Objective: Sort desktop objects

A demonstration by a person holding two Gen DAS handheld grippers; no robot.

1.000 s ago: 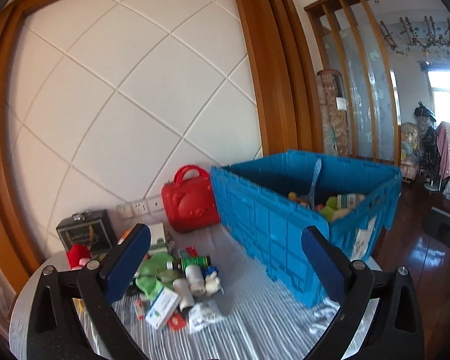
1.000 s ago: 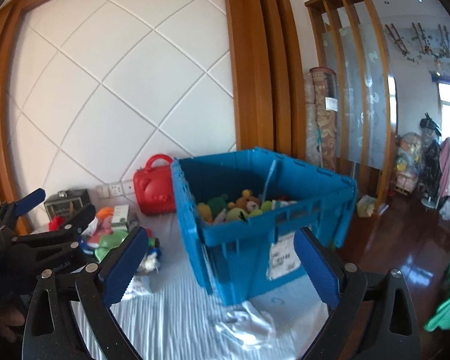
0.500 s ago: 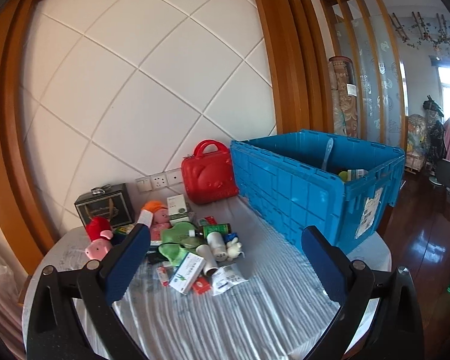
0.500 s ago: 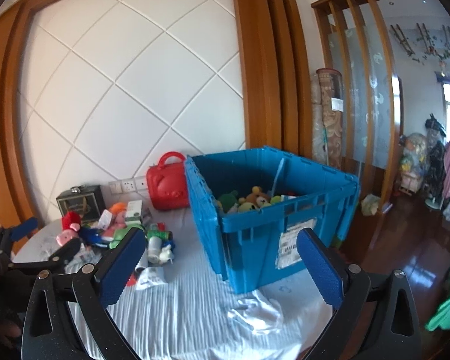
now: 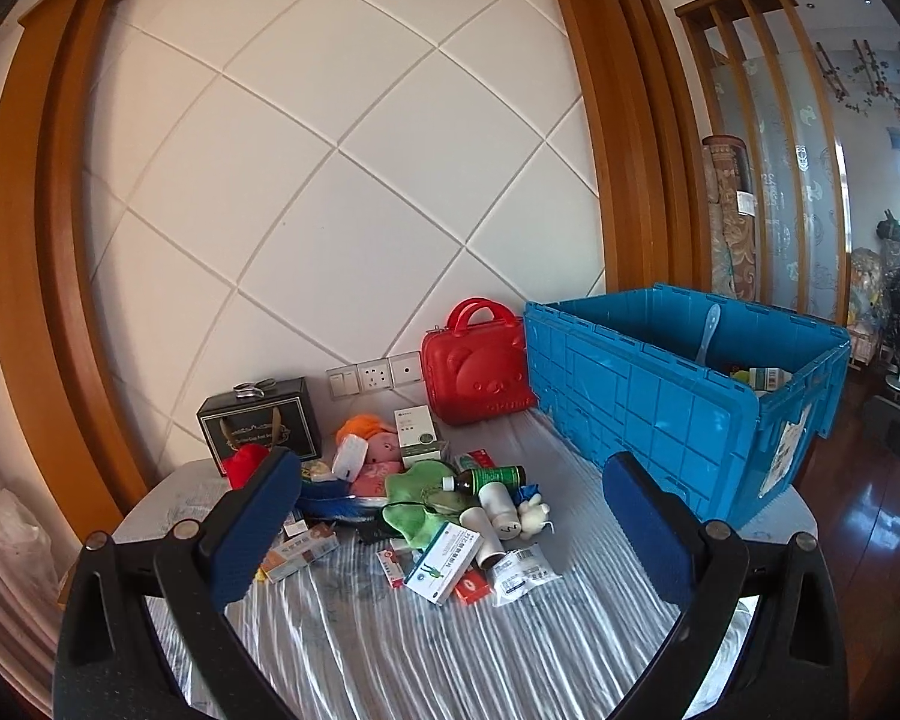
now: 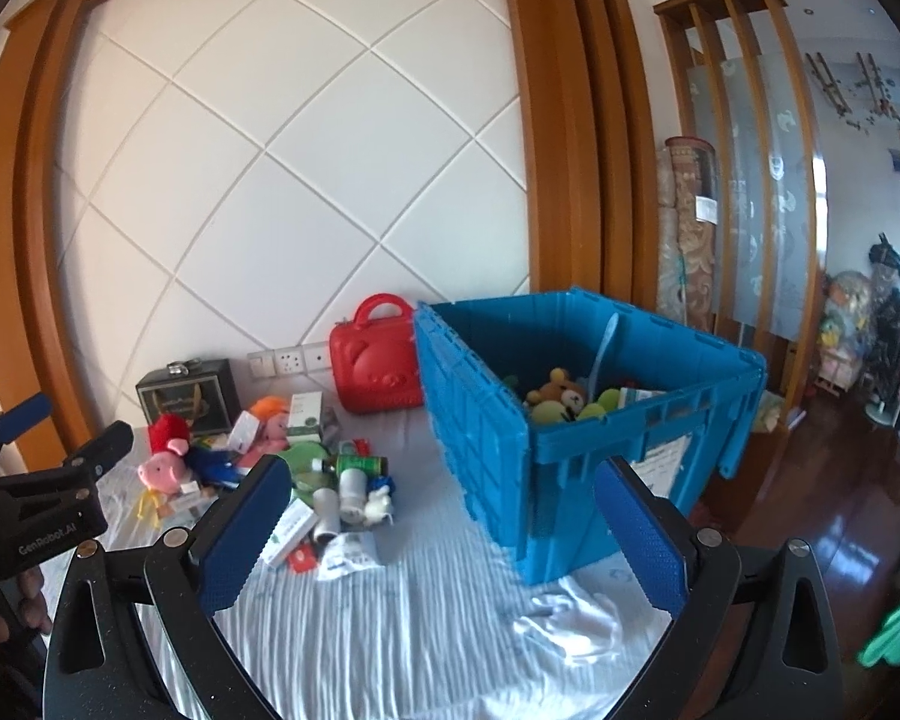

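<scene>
Tabletop [image 5: 426, 648] covered with a pale striped cloth stands against a white quilted wall panel [image 5: 330, 192] framed in orange-brown wood, with wall sockets [image 5: 375, 376] just above its back edge. At the right side of the tabletop a blue crate [image 6: 576, 420] sits with its lid off, soft toys and a blue spoon showing inside it; dark glossy floor [image 6: 822, 516] opens beyond the right edge. A red case [image 5: 477, 363] stands at the back edge, touching the crate's left wall, and a black box [image 5: 261, 426] stands at the back left corner. The things to sort lie in a loose pile [image 5: 432, 516] left of centre: small cartons, white bottles, a green soft toy, a pink pig toy [image 6: 165, 465] and packets, some overlapping. Bare cloth runs along the front edge and between pile and crate. The left gripper [image 5: 450, 534] hovers over the front edge, fingers spread wide, holding nothing; the right gripper [image 6: 444, 534] hangs likewise, fingers apart and empty, facing the crate's near corner.
</scene>
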